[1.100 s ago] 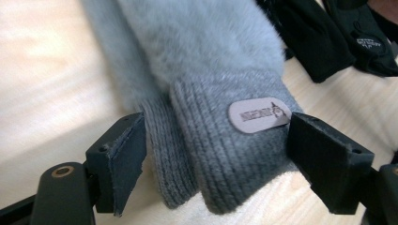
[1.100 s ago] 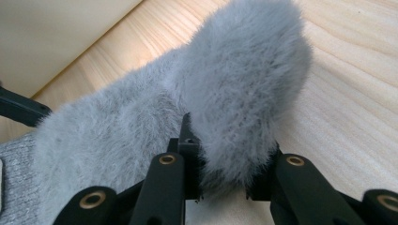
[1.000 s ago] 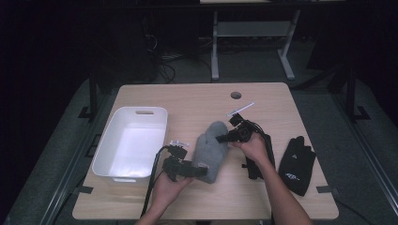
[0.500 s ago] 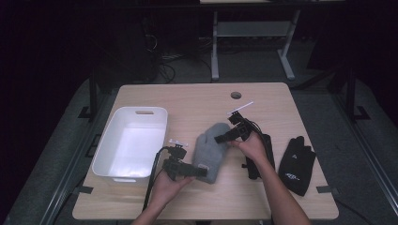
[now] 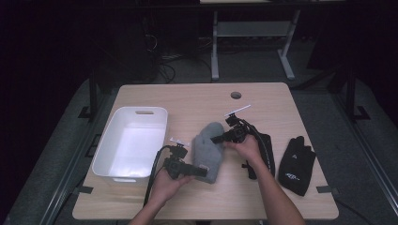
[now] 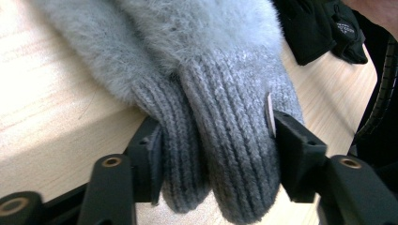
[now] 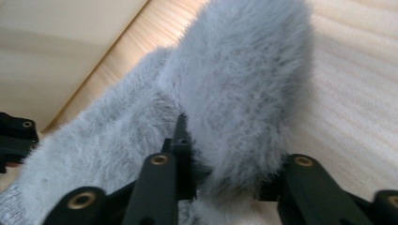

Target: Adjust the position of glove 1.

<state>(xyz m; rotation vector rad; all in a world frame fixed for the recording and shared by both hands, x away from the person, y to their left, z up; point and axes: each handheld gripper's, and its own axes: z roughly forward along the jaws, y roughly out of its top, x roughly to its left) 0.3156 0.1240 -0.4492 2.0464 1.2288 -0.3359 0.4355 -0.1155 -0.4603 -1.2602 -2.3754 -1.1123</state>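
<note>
A pair of grey fuzzy mittens point(image 5: 209, 150) lies stacked in the middle of the wooden table point(image 5: 187, 98). My left gripper point(image 5: 199, 172) is at their near end. Its jaws have just been closing and now press from both sides on the two ribbed cuffs point(image 6: 225, 140); the left gripper point(image 6: 218, 154) is shut on them. My right gripper point(image 5: 217, 139) is at the far fluffy end. Its jaws have also just been closing, and the right gripper point(image 7: 230, 173) pinches a fold of grey fur point(image 7: 234, 93).
A white plastic tub point(image 5: 129, 145) stands empty at the left of the table. One black glove point(image 5: 295, 164) lies at the right, and another black glove point(image 5: 265, 150) sits under my right forearm. A cable hole point(image 5: 236, 95) is near the far edge.
Both hands stay almost where they were at the two ends of the mittens. The mittens have not visibly shifted in the high view.
</note>
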